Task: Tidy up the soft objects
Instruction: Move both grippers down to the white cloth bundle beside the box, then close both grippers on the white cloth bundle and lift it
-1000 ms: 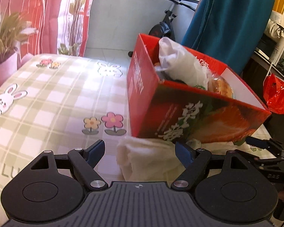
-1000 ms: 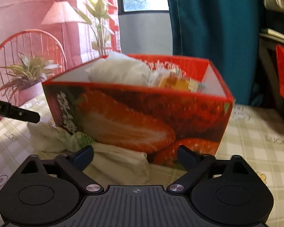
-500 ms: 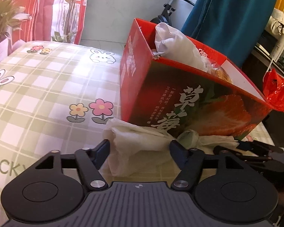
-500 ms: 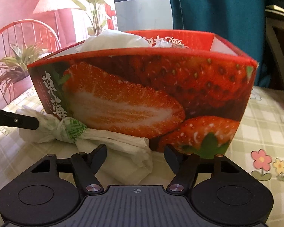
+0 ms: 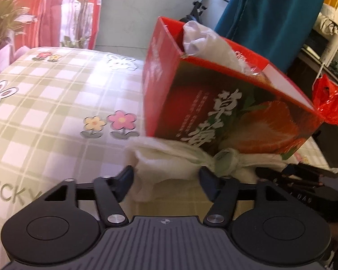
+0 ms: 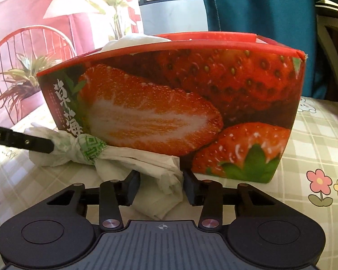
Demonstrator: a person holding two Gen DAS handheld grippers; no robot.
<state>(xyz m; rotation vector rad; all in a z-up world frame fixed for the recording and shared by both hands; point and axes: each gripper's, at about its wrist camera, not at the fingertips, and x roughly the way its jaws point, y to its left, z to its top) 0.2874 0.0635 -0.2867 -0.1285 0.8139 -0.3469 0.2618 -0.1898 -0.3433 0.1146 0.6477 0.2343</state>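
Observation:
A crumpled white plastic bag with a green-printed knot (image 5: pixel 169 162) (image 6: pixel 124 157) lies on the checked tablecloth against the front of a red strawberry-print box (image 5: pixel 225 103) (image 6: pixel 180 94). The box holds another white bag (image 5: pixel 205 38) and wrapped soft items. My left gripper (image 5: pixel 166 181) is open, its fingers either side of the bag's left end. My right gripper (image 6: pixel 161 187) is partly closed around the bag's right end; the fingers are near the plastic but do not clearly pinch it. The left gripper's finger (image 6: pixel 33 144) shows in the right wrist view.
The checked tablecloth (image 5: pixel 56 112) with flowers and rabbits spreads left of the box. A red plastic bag (image 5: pixel 329 103) hangs at the right. A teal curtain (image 5: pixel 270 11), a potted plant (image 6: pixel 22 83) and a red wire chair (image 6: pixel 33 42) stand behind.
Both grippers have moved forward and down to the white bag. The right gripper's fingers have narrowed around its right end; the left's fingers have come in around its left end.

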